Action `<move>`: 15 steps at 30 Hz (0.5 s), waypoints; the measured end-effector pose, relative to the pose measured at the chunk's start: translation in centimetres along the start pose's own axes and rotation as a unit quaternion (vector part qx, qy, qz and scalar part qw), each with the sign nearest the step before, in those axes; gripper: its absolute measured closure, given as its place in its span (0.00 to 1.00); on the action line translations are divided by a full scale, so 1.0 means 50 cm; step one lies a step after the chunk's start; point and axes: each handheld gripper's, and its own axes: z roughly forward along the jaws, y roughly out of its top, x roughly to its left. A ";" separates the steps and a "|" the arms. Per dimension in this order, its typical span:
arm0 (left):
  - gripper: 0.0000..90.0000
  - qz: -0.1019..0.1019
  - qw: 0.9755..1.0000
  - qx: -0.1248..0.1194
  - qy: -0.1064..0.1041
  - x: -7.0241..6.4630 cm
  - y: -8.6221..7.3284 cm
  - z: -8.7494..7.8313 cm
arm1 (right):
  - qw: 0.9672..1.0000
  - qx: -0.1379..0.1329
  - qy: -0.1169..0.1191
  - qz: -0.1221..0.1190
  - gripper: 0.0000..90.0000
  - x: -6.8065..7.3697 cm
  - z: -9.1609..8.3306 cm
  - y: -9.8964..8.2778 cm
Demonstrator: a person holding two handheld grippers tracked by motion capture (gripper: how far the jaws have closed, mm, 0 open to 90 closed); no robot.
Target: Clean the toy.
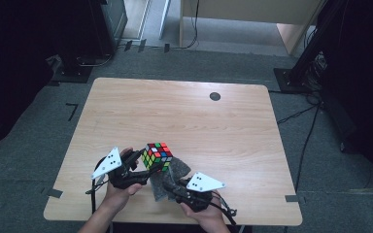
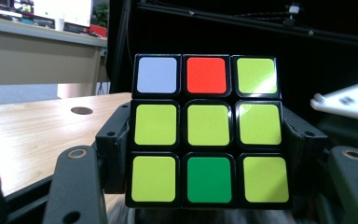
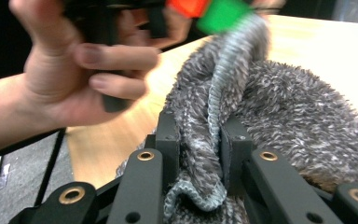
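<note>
Pale wood fills the middle of the scene, a table [image 1: 184, 111] set on grey carpet with dark stands and cables around it, and near its front edge the work is seen under way. A puzzle cube [image 1: 157, 155] is held up off the surface by the left gripper [image 1: 143, 162], its jaws part-way closed and pressed against the cube's two sides; in the left gripper view the cube [image 2: 207, 130] is shown face-on, mostly yellow-green squares with one pale, one red and one green among them, so it is plainly not solved. A grey fluffy cloth [image 1: 167, 179] is pinched by the right gripper [image 1: 171, 187], the jaws clamped tight on a bunched fold, as the right gripper view makes clear where the cloth [image 3: 242, 116] is drawn up toward the cube's underside. Wiping of the cube is judged to be in progress: the cloth appears to be brought against the lower faces, though real contact cannot be confirmed from the blurred edge. How many faces have been cleaned cannot be told; the top and the far sides are judged still to be done. Little stands in the way: a small dark round disc [image 1: 215, 96] lies well apart near the far edge, and the rest of the cloth trails on the table beneath the cube. The left hand [image 3: 74, 70] is seen close to the cloth's path, which is the one thing to be watched.
</note>
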 end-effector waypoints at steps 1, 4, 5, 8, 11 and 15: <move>0.38 0.000 1.000 0.002 -0.002 -0.004 -0.002 0.005 | 1.000 -0.004 0.001 -0.004 0.83 0.007 0.005 0.000; 0.38 0.006 1.000 0.009 -0.008 -0.016 -0.009 0.019 | 1.000 -0.020 -0.014 -0.013 0.83 0.034 0.021 0.004; 0.38 0.005 1.000 0.010 -0.009 -0.019 -0.011 0.023 | 1.000 -0.024 -0.011 -0.015 0.83 0.039 0.026 0.006; 0.38 0.005 1.000 0.010 -0.006 -0.018 -0.011 0.023 | 0.999 -0.037 -0.031 -0.018 0.84 0.050 0.027 0.009; 0.38 0.002 1.000 0.001 0.001 -0.010 -0.006 0.016 | 0.997 -0.055 -0.052 0.010 0.84 0.036 0.014 0.011; 0.38 -0.012 1.000 -0.012 0.007 0.001 0.002 0.006 | 0.992 -0.054 -0.100 0.049 0.85 0.000 0.001 0.002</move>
